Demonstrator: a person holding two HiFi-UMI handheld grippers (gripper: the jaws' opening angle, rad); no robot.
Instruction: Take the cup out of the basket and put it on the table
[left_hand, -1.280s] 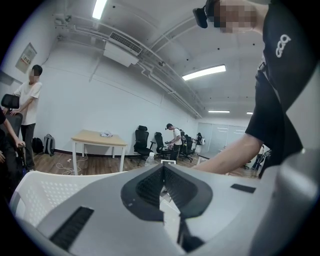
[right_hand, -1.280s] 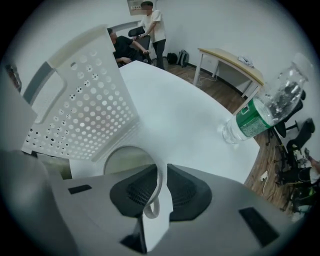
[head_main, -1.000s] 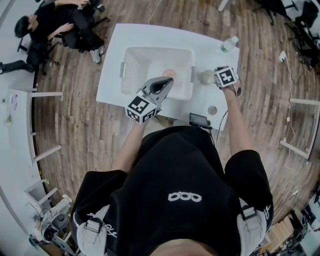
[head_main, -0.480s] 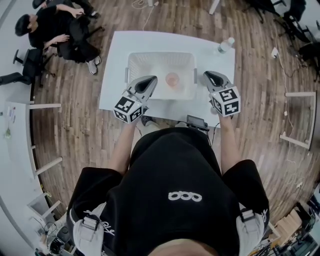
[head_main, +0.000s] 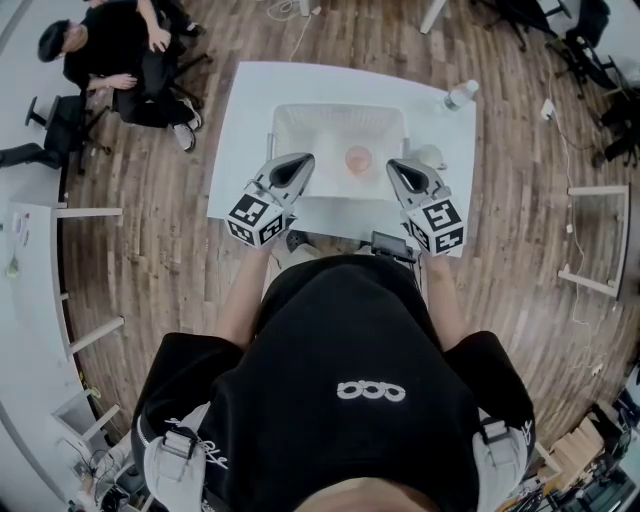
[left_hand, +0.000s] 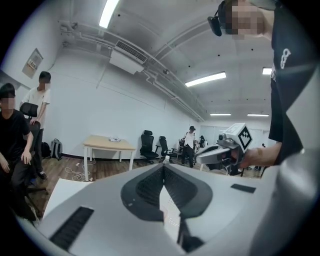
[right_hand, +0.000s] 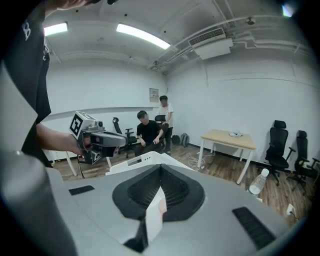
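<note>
A white basket (head_main: 300, 125) stands in the middle of the white table (head_main: 240, 140). Inside it lies a round pinkish thing (head_main: 358, 158); I cannot tell what it is. A pale cup (head_main: 430, 155) stands on the table just right of the basket. My left gripper (head_main: 298, 161) hangs shut and empty over the basket's near left corner. My right gripper (head_main: 396, 166) hangs shut and empty over the near right corner, apart from the cup. In the left gripper view the jaws (left_hand: 163, 168) meet with nothing between them; the right gripper view's jaws (right_hand: 160, 168) do too.
A clear water bottle (head_main: 460, 95) stands at the table's far right corner, also in the right gripper view (right_hand: 257, 182). A black device (head_main: 397, 243) sits at the near edge. Seated people (head_main: 110, 50) and office chairs are at the far left; a wooden desk (right_hand: 230, 139) stands beyond.
My right gripper has risen from beside the cup on the table and swung left toward the basket's near right corner. The left gripper has drifted left along the basket's near side.
</note>
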